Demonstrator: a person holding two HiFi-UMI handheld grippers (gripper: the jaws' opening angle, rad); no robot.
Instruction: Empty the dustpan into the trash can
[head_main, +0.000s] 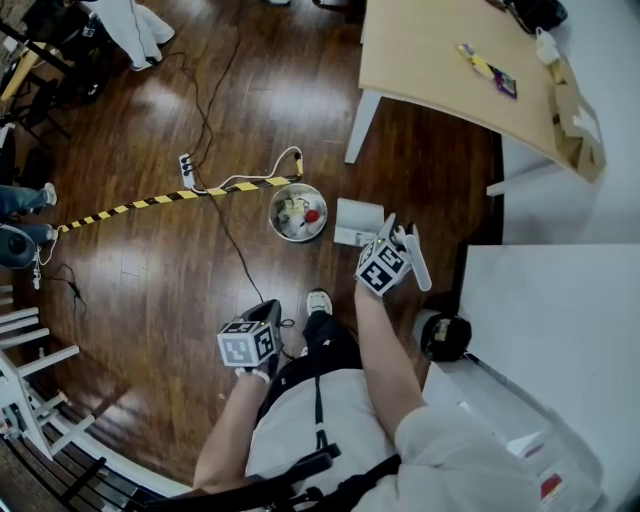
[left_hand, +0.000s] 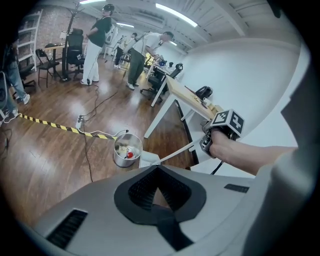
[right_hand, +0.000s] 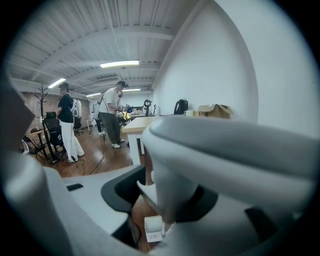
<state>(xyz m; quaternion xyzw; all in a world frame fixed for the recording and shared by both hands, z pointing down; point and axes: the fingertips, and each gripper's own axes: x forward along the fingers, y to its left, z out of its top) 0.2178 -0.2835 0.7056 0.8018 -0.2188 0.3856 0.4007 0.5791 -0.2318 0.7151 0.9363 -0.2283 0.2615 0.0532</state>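
Right hand-held gripper (head_main: 393, 232) is closed on the long white handle (head_main: 416, 258) of the dustpan (head_main: 358, 220), and in its own view the handle fills the space between the two jaws. The dustpan itself is low down by the floor (head_main: 150, 270), just beside the trash can (head_main: 273, 222), with the thin part of the handle slanting up from it to the hand. I cannot tell if there is any dirt inside it. It looks like hard plastic, so it should be light and stiff and should not bend when it is lifted. The handle is smooth and round, so it could turn in the jaws. I think the best place to hold it is on the thick part of the handle, squeezed tight, so that the pan does not swing. The pan must go over the can and tip with its open side down, or things could spill onto the floor. The trash can is a round metal one, and some white bits and a red ball already lie in it. Left hand-held gripper (head_main: 268, 306) is closed with nothing in it and hangs near the person's leg, well away from the dustpan. A yellow and black tape (head_main: 150, 200) runs across the floor up to the can. A wooden counter (head_main: 430, 60) stands farther off.
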